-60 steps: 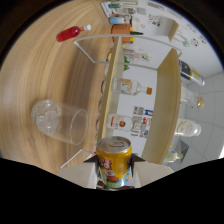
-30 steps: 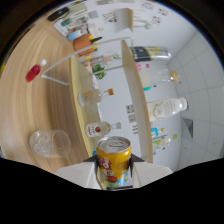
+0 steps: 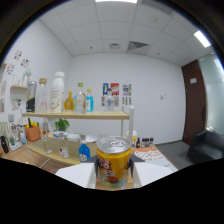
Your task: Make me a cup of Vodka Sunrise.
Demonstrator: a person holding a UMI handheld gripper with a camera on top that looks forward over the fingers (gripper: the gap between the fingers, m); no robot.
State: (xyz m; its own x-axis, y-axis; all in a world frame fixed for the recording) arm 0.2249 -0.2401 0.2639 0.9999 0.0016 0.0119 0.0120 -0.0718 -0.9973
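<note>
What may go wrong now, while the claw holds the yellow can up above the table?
The claw holds the yellow can only by its sides, with nothing visible under it; a slip would likely drop it. Bottles and a blue bottle stand on the shelf just beyond; moving forward low might knock them. If the can is open, tilting could spill it.

Yellow can (image 3: 114, 167) with a silver top and red-and-white print sits in view. Blue bottle (image 3: 84, 149) just beside it. Pale wooden shelf (image 3: 75, 115) carries clear, white, amber and blue bottles. Orange pot (image 3: 33, 133), white walls, dark brown door (image 3: 191, 107).
</note>
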